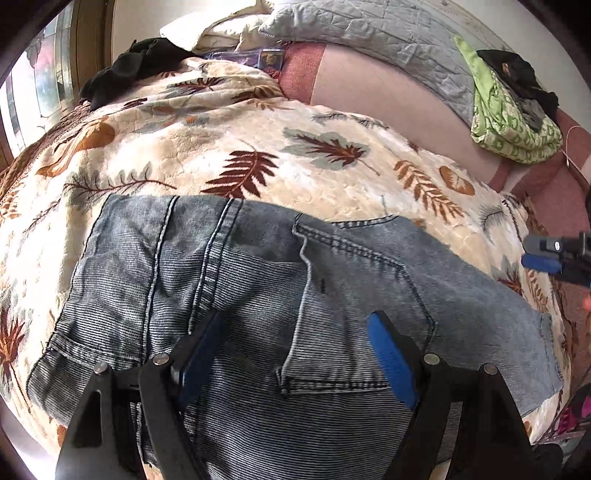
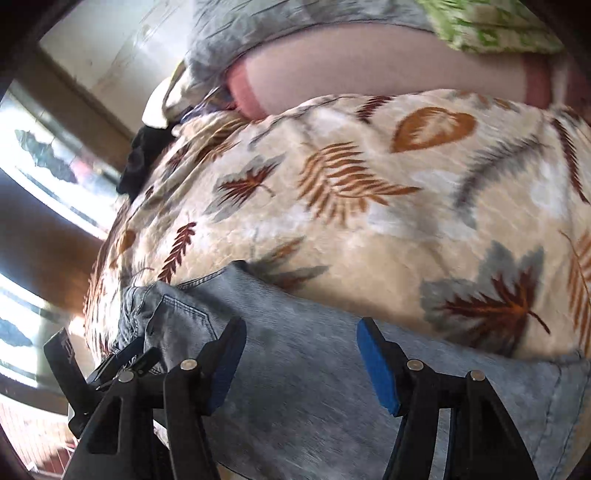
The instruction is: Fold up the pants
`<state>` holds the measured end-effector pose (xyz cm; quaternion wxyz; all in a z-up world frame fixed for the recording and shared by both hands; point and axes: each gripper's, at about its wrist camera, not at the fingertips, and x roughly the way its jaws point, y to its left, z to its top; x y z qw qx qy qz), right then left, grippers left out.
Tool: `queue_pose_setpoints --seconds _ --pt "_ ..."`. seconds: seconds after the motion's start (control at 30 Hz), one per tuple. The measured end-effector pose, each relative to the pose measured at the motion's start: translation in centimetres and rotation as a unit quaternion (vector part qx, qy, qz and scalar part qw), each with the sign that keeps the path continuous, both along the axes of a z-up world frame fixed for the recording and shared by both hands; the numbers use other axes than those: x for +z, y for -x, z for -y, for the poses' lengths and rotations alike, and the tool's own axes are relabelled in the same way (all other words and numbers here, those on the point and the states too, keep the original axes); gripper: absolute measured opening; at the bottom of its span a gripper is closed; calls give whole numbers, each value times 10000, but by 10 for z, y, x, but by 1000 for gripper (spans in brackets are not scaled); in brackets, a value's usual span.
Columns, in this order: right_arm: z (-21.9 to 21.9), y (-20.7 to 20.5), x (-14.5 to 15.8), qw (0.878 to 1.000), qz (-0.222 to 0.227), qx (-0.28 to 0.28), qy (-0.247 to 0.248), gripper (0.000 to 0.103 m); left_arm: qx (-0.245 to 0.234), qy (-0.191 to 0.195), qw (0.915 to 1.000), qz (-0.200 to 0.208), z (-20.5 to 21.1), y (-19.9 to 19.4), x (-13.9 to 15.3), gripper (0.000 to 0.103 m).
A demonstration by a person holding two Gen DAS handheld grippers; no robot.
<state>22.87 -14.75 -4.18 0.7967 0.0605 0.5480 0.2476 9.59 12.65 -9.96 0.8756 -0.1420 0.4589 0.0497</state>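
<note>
Light blue jeans [image 1: 258,295] lie folded flat on a cream blanket with a leaf print [image 1: 258,147]; a back pocket and seams face up. My left gripper [image 1: 297,321] is open just above the jeans, holding nothing. My right gripper [image 2: 301,328] is open over the right part of the jeans [image 2: 314,369], empty. It also shows at the right edge of the left wrist view [image 1: 554,254], and the left gripper shows at the lower left of the right wrist view [image 2: 110,365].
The blanket [image 2: 369,221] covers a bed. A grey quilt [image 1: 388,33], pillows, a black garment [image 1: 136,70] and a green patterned cloth [image 1: 513,125] with black items lie at the far side. A window [image 1: 44,85] is at the left.
</note>
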Motion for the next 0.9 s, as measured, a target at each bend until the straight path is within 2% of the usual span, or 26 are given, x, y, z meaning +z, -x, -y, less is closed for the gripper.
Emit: queue_pose_setpoints --seconds 0.13,0.27,0.33,0.4,0.47,0.57,0.67,0.73,0.9 --pt "-80 -26 -19 9962 -129 720 466 57 92 192 9997 117 -5 4 -4 81" --pt "-133 -49 -48 9884 -259 1088 1031 50 82 363 9992 145 -9 4 -7 81" --pt "-146 -57 -60 9867 -406 1138 1085 41 14 310 9994 161 -8 5 -8 81" --pt "-159 -55 -71 9806 -504 1360 1319 16 -41 235 9996 162 -6 6 -8 81" --pt "-166 -51 -76 9749 -383 1488 1613 8 -32 242 9996 151 -6 6 -8 81" --pt "-164 -48 -62 9770 52 1375 1631 5 12 311 9994 143 -8 7 -8 81" --pt "-163 -37 -55 9710 533 1427 1842 5 13 290 9995 130 -8 7 -8 81" --pt "-166 -32 -58 9648 836 1454 2025 5 13 234 9997 112 -6 6 -9 81" --pt "-183 -27 -88 9493 1100 1525 2519 5 -23 116 9999 88 -3 5 -10 81"
